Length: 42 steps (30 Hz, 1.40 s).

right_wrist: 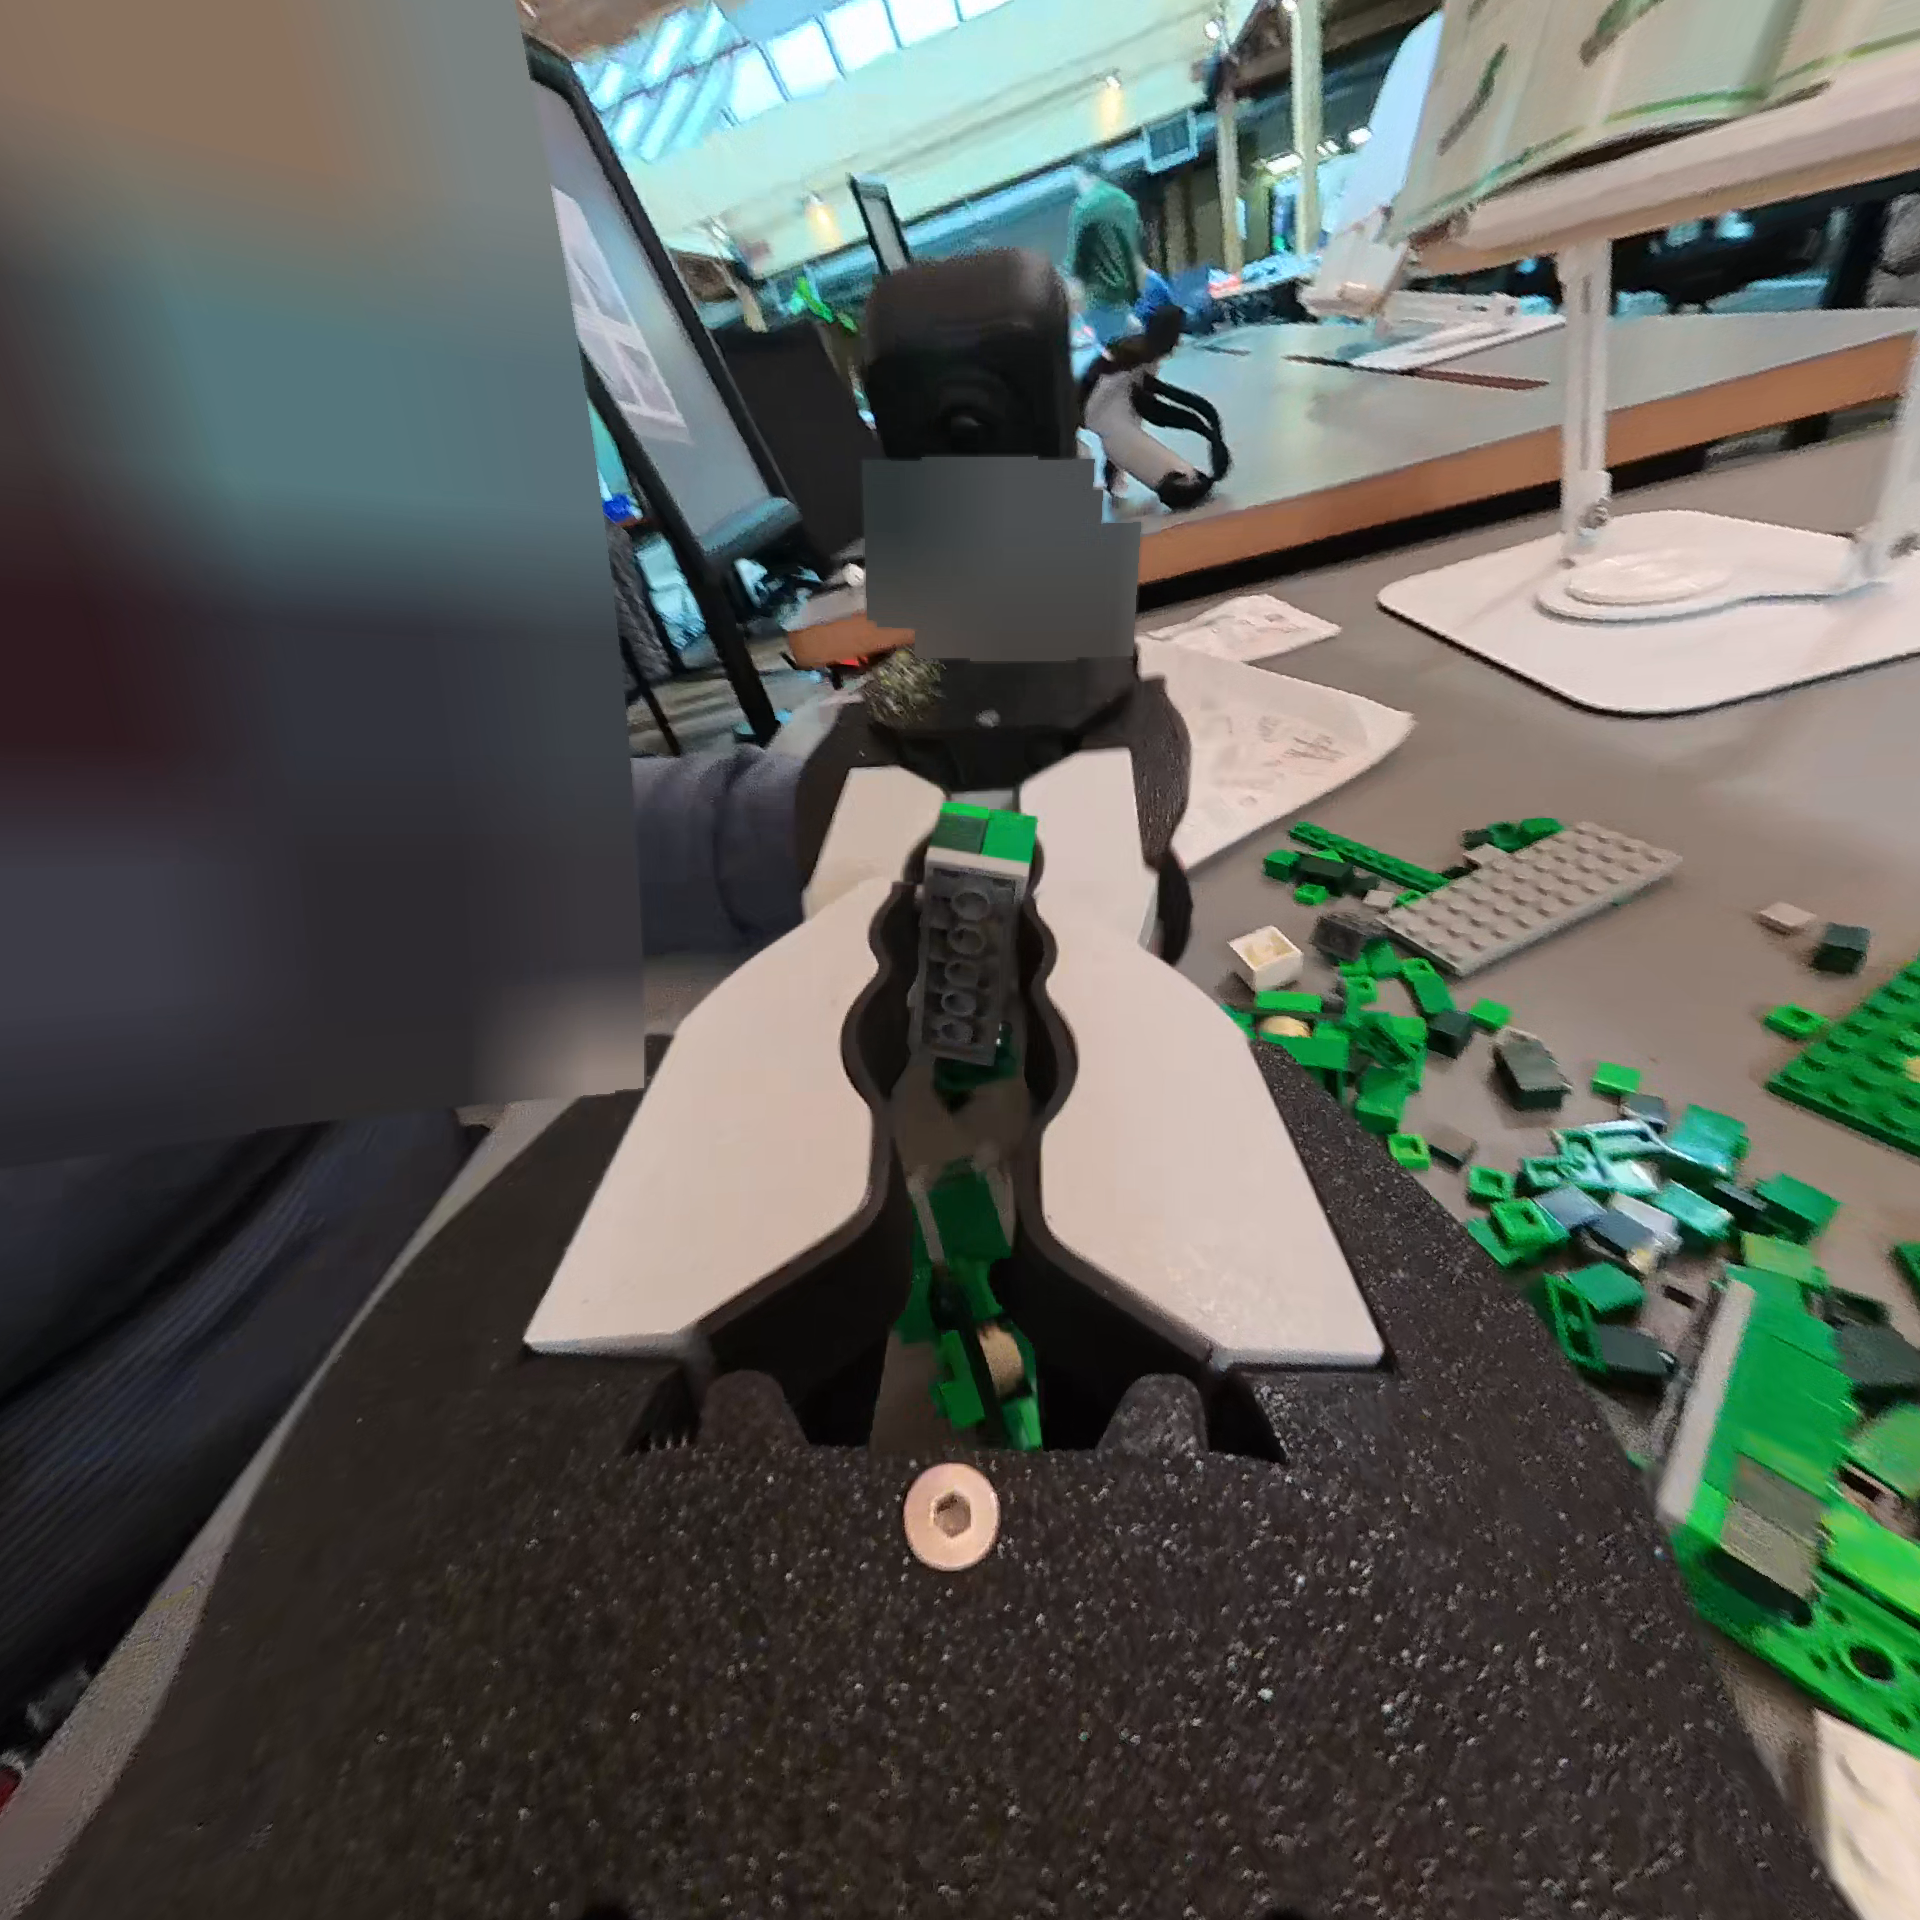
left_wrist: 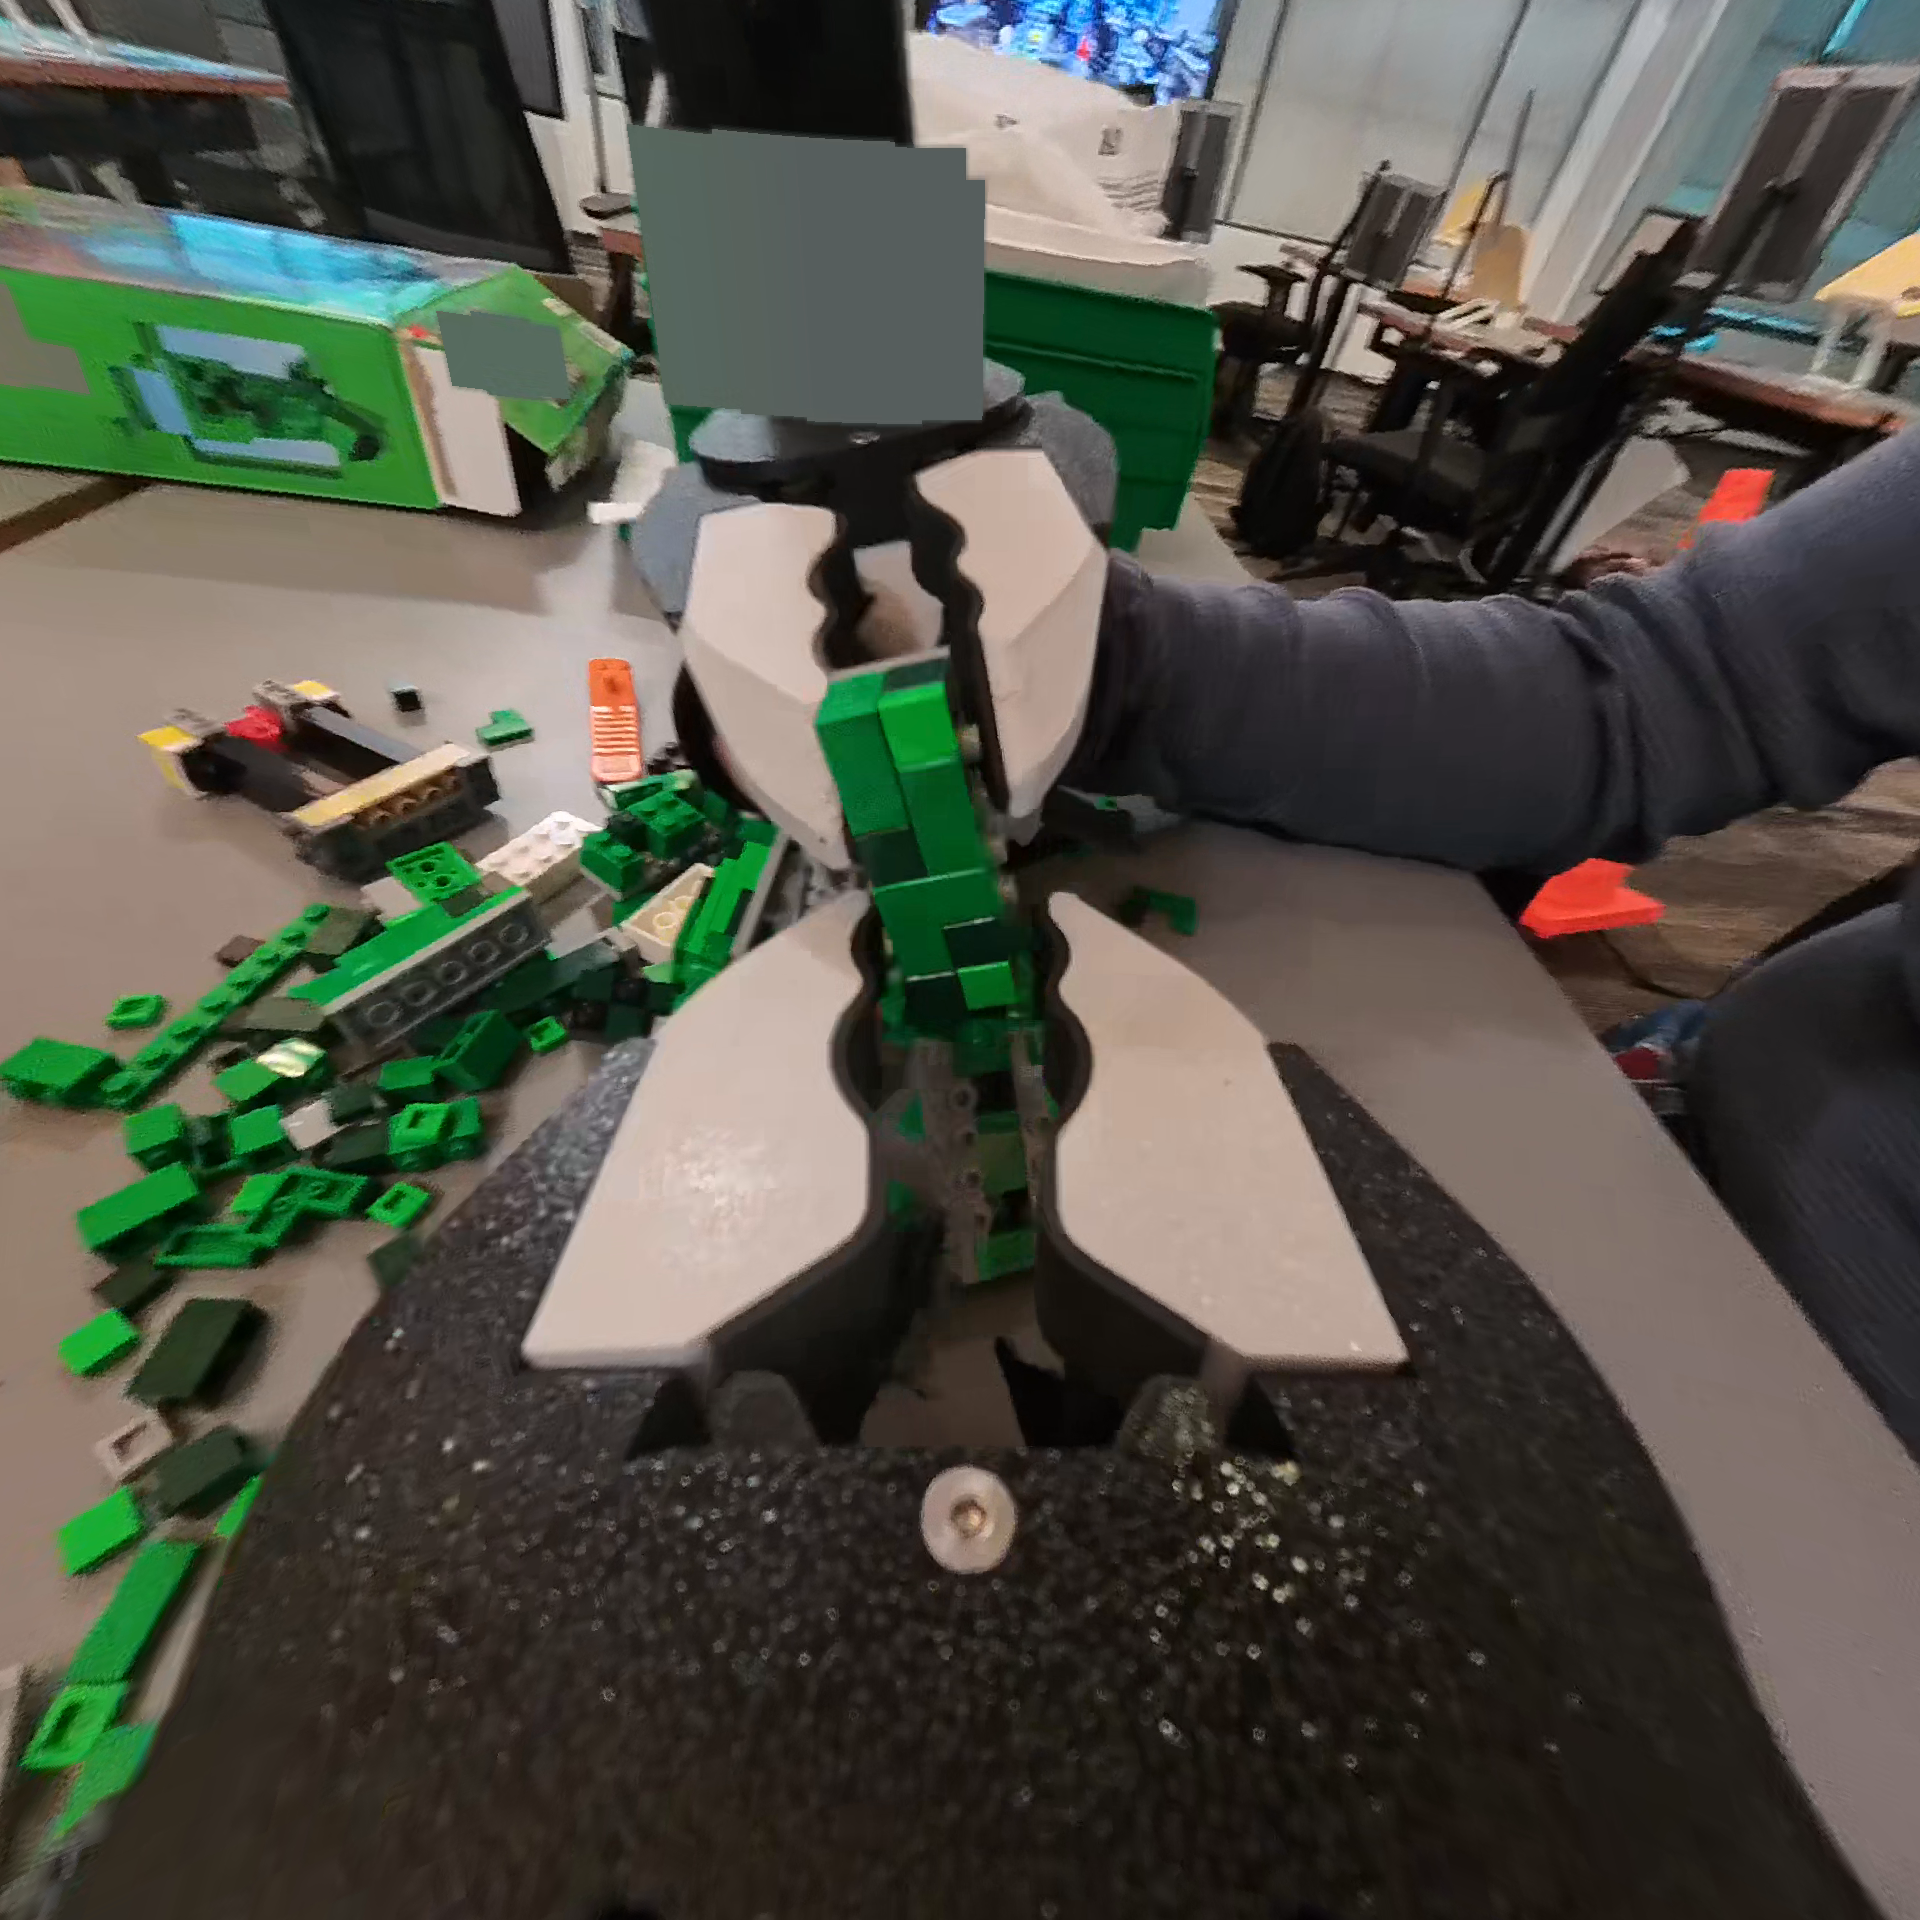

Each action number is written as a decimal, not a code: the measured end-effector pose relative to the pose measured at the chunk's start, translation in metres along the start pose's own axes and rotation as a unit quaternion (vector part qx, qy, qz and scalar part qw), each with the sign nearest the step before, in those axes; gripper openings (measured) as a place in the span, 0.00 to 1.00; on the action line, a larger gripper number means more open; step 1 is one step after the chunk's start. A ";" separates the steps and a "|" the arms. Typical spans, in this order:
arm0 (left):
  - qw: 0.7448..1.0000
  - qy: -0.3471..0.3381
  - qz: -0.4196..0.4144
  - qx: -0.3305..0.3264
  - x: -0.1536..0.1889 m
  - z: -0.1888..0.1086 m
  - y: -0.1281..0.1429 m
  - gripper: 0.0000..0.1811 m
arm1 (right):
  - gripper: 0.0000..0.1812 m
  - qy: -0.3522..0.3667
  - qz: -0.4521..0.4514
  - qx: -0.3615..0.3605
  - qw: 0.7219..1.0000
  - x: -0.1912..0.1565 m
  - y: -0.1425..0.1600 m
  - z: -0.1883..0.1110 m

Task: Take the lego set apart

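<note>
At frame centre, the left claw (left_wrist: 956,997) and right claw (right_wrist: 961,966) each clamp an end of the green lego column (left_wrist: 925,862), held above the grey surface (left_wrist: 312,623). Loose bricks (left_wrist: 260,1091) crowd lower left; the surface edge runs right.

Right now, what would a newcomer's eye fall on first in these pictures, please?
A green lego assembly held mid-air between the left gripper and the right gripper, both shut on it. Loose green bricks scatter the grey table, with a green set box behind.
</note>
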<state>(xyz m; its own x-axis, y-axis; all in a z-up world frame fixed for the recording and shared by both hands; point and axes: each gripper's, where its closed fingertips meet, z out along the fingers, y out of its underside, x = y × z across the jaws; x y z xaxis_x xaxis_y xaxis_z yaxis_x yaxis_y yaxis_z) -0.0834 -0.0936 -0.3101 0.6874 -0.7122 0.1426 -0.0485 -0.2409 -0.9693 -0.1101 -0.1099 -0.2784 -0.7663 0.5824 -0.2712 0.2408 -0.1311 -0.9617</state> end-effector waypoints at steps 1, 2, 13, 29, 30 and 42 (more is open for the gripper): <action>1.000 -0.014 0.008 0.008 -0.003 -0.002 -0.003 0.18 | 0.10 0.011 -0.005 -0.009 1.000 0.002 0.002 -0.001; 0.999 -0.021 0.015 0.020 -0.005 -0.005 -0.007 0.17 | 0.10 0.017 -0.008 -0.013 1.000 0.002 0.003 -0.002; 0.998 0.058 -0.004 0.035 0.014 -0.011 -0.013 0.10 | 0.10 -0.043 -0.034 -0.005 0.999 -0.015 0.000 0.000; 0.993 0.101 -0.048 0.048 0.016 -0.013 -0.011 0.10 | 0.10 -0.065 -0.036 0.000 0.997 -0.015 0.003 0.002; 0.995 0.079 -0.043 0.053 0.010 -0.013 -0.012 0.10 | 0.10 -0.053 -0.034 0.006 0.998 -0.011 0.001 0.001; 0.961 -0.228 0.119 -0.105 -0.061 -0.025 0.020 0.10 | 0.23 0.176 -0.066 -0.094 0.978 0.038 0.023 -0.020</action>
<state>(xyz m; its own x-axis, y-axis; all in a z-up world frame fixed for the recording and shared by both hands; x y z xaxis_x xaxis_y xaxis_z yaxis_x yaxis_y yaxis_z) -0.1442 -0.0716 -0.3333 0.8823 -0.4124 -0.2270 -0.3556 -0.2678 -0.8955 -0.1219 -0.0741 -0.3099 -0.5541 0.8282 -0.0834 0.2836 0.0937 -0.9544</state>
